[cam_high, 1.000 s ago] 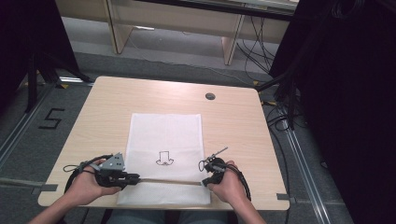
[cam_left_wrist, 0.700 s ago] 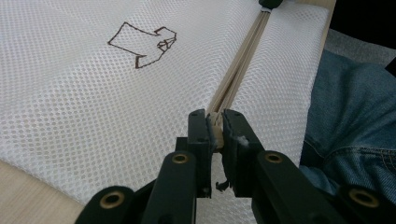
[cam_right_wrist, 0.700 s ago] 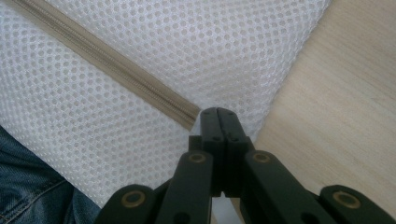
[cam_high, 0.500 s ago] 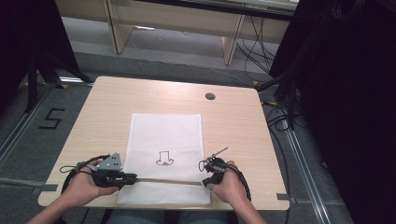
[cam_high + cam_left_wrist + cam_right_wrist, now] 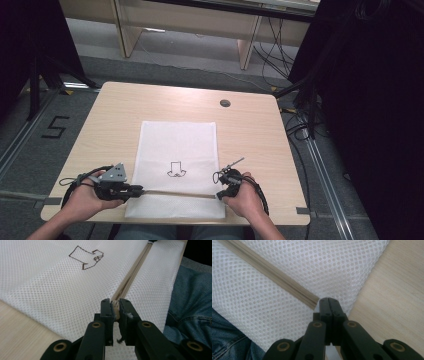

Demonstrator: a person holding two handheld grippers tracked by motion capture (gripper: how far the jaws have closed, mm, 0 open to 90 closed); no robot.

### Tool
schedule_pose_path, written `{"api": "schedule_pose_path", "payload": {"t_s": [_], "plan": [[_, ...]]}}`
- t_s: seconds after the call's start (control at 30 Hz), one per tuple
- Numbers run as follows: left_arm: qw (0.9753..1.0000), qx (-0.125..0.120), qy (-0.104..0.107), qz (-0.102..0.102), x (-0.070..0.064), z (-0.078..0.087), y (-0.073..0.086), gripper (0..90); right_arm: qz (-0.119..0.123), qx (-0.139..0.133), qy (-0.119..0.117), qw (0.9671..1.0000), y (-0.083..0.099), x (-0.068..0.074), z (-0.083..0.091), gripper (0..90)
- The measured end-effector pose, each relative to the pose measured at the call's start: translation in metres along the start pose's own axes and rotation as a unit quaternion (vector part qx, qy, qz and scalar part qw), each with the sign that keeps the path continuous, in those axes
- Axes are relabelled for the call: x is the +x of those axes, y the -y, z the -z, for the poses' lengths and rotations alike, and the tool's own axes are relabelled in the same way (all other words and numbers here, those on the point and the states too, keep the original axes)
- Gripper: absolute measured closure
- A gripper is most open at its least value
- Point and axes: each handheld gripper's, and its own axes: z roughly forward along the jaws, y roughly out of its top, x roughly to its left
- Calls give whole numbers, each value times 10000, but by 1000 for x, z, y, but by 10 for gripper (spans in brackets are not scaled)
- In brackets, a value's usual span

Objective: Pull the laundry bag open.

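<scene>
- Where the white mesh bag point(image 5: 176, 167) lies flat on the wooden table point(image 5: 125, 107), its near edge is seen at the table's front edge, in front of the person.
- A beige zipper point(image 5: 175, 193) is seen running across the bag near that front edge, from one gripper to the other.
- The left gripper point(image 5: 134, 190) is held in the left hand point(image 5: 87, 200) at the zipper's left end; in the left gripper view its jaws are clamped on the beige end of the zipper point(image 5: 115, 308), with a small gap kept between them by the material.
- The right gripper point(image 5: 218, 195) is held in the right hand point(image 5: 246, 199) at the zipper's right end, near the bag's right edge.
- In the right gripper view the jaws are pressed together just beside the zipper's end point(image 5: 313, 302), over the mesh; whether anything is pinched between them cannot be told.
- A small black line drawing point(image 5: 176, 169) is noted on the mesh, just beyond the zipper and between the two grippers.
- Blue denim point(image 5: 192, 302) is seen below the bag's near edge in both gripper views.
- A dark round grommet point(image 5: 225, 103) is noted at the table's far side, well apart from the bag.
</scene>
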Motion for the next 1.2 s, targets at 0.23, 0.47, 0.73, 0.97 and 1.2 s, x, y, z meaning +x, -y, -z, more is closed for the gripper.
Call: {"api": "schedule_pose_path", "payload": {"t_s": [0.23,0.47,0.73,0.97,1.2], "plan": [[9999,-1,-164,0,7,11,8,815,-71,57,-1,10000,0,2,1,900],[9998,-45,-181,102,8,15,13,815,-25,38,-1,10000,-1,1,0,900],[9995,-48,-274,178,10,17,17,815,-8,37,-12,10000,-1,0,0,900],[9990,44,-379,237,12,19,20,815,-25,38,-5,10000,-1,1,0,900],[9979,139,-524,346,16,21,24,815,-11,40,-15,10000,-1,0,0,900]]}}
